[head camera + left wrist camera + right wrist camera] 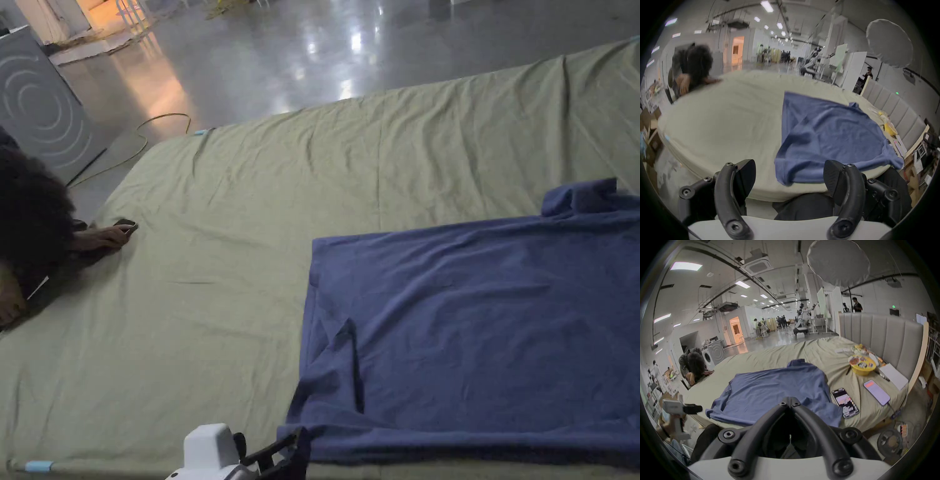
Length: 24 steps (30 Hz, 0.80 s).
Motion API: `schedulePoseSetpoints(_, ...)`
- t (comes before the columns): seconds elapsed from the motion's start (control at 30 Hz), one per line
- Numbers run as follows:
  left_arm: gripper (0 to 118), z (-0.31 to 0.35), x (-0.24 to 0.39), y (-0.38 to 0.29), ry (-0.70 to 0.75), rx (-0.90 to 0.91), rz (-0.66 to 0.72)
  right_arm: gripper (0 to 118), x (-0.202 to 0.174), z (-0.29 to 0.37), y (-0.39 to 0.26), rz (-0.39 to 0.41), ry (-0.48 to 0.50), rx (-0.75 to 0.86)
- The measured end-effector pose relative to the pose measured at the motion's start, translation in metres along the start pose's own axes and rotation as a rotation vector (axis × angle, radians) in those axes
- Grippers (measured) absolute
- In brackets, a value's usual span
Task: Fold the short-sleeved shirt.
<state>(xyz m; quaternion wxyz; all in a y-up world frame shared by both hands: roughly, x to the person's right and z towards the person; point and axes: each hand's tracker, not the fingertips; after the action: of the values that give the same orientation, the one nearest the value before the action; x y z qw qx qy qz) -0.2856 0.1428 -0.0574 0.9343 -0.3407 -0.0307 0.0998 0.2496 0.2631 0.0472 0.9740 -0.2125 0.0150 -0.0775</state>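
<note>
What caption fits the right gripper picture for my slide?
Shut right gripper hovers over a blue shirt spread on a bed, two phones beside it.

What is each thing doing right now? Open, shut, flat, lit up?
Blue short-sleeved cotton shirt: lying spread on the bed, wrinkled, partly folded.
Left hand-held gripper: open, holding nothing.
Right hand-held gripper: shut, holding nothing.
Two flat smartphones: screens lit.
Olive bedsheet: spread out, creased.

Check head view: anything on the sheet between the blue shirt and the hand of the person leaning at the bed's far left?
Nothing. In the head view, bare wrinkled green sheet runs from the blue shirt to that hand.
</note>
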Motion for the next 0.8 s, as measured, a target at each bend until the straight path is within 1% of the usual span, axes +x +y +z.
schedulePoseSetpoints(0.07, 84, -0.022, -0.003, -0.006, -0.021, -0.015, -0.005, 0, 0.003, -0.003, -0.001, -0.032, -0.01, -0.017)
schedulePoseSetpoints(0.13, 84, -0.04, -0.001, -0.007, 0.002, -0.038, -0.055, 0, 0.006, -0.002, -0.001, -0.039, -0.015, -0.024)
schedulePoseSetpoints(0.17, 81, -0.047, -0.001, -0.008, 0.008, -0.042, -0.087, 0, 0.008, -0.001, -0.001, -0.04, -0.019, -0.029)
schedulePoseSetpoints(0.2, 70, -0.054, -0.001, -0.008, 0.012, -0.055, -0.096, 0, 0.01, -0.001, -0.002, -0.038, -0.024, -0.034)
schedulePoseSetpoints(0.23, 39, -0.058, -0.001, -0.008, -0.007, -0.104, -0.084, 0, 0.011, 0.001, -0.002, -0.033, -0.038, -0.039)
schedulePoseSetpoints(0.27, 12, -0.062, 0.002, -0.011, -0.026, -0.119, -0.091, 0, 0.013, 0.003, -0.003, -0.028, -0.054, -0.045)
schedulePoseSetpoints(0.33, 12, -0.066, 0.016, -0.018, 0.027, -0.13, -0.185, 0, 0.019, 0.005, -0.007, -0.032, -0.077, -0.055)
schedulePoseSetpoints(0.37, 11, -0.068, 0.019, -0.018, 0.039, -0.134, -0.211, 0, 0.024, 0.006, -0.009, -0.041, -0.087, -0.063)
schedulePoseSetpoints(0.47, 10, -0.071, 0.019, -0.017, 0.043, -0.156, -0.169, 0, 0.037, 0.001, -0.016, -0.063, -0.131, -0.088)
schedulePoseSetpoints(0.53, 10, -0.071, 0.025, -0.016, 0.058, -0.169, -0.205, 1, 0.052, -0.008, -0.022, -0.082, -0.153, -0.101)
schedulePoseSetpoints(0.57, 10, -0.071, 0.03, -0.016, 0.072, -0.178, -0.258, 13, 0.059, -0.017, -0.027, -0.085, -0.171, -0.12)
schedulePoseSetpoints(0.6, 10, -0.073, 0.034, -0.017, 0.085, -0.191, -0.287, 33, 0.068, -0.029, -0.033, -0.096, -0.195, -0.158)
schedulePoseSetpoints(0.63, 10, -0.075, 0.037, -0.016, 0.093, -0.203, -0.293, 47, 0.085, -0.041, -0.045, -0.107, -0.208, -0.181)
schedulePoseSetpoints(0.67, 10, -0.07, 0.047, -0.009, 0.099, -0.216, -0.289, 48, 0.097, -0.054, -0.055, -0.13, -0.205, -0.218)
schedulePoseSetpoints(0.73, 10, -0.07, 0.051, -0.004, 0.105, -0.242, -0.269, 50, 0.108, -0.073, -0.067, -0.177, -0.182, -0.26)
schedulePoseSetpoints(0.8, 10, -0.069, 0.051, -0.001, 0.11, -0.249, -0.258, 66, 0.117, -0.093, -0.079, -0.231, -0.161, -0.306)
